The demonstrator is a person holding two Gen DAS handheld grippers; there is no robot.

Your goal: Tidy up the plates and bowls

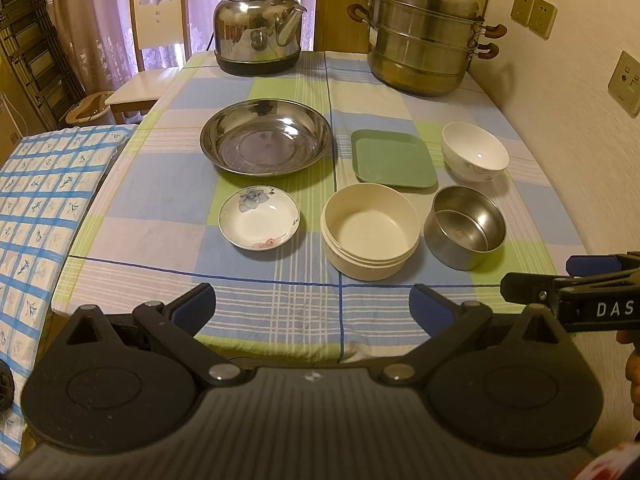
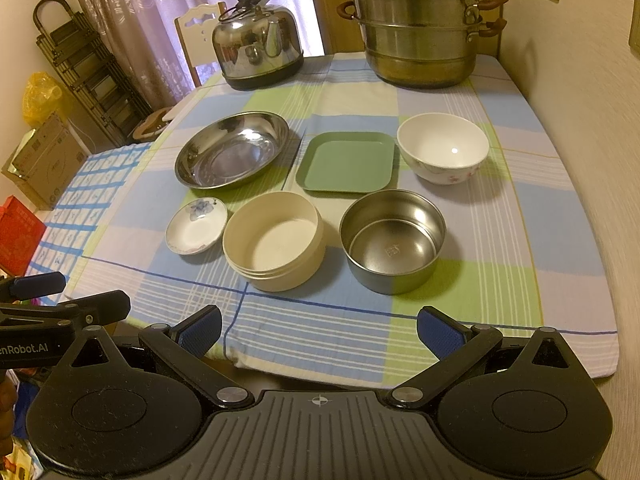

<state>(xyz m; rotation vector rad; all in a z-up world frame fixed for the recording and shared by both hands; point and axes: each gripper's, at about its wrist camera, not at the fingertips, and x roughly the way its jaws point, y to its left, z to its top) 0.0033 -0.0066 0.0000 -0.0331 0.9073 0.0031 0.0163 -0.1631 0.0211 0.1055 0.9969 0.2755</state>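
On the checked tablecloth (image 1: 256, 304) stand a wide steel plate (image 1: 266, 137), a green square plate (image 1: 393, 160), a white flowered bowl (image 1: 475, 151), a small flowered saucer (image 1: 259, 217), a cream round bowl (image 1: 370, 231) and a steel bowl (image 1: 465, 226). The same pieces show in the right wrist view: steel plate (image 2: 232, 150), green plate (image 2: 347, 162), white bowl (image 2: 443, 147), saucer (image 2: 196, 227), cream bowl (image 2: 273, 235), steel bowl (image 2: 393, 235). My left gripper (image 1: 314, 308) is open and empty at the table's near edge. My right gripper (image 2: 320, 330) is open and empty, also at the near edge.
A steel kettle (image 1: 259, 26) and a stacked steamer pot (image 1: 426, 34) stand at the far end. A wall with sockets (image 1: 534, 12) runs along the right. A chair (image 1: 154, 52) and a checked cloth surface (image 1: 40, 200) are on the left.
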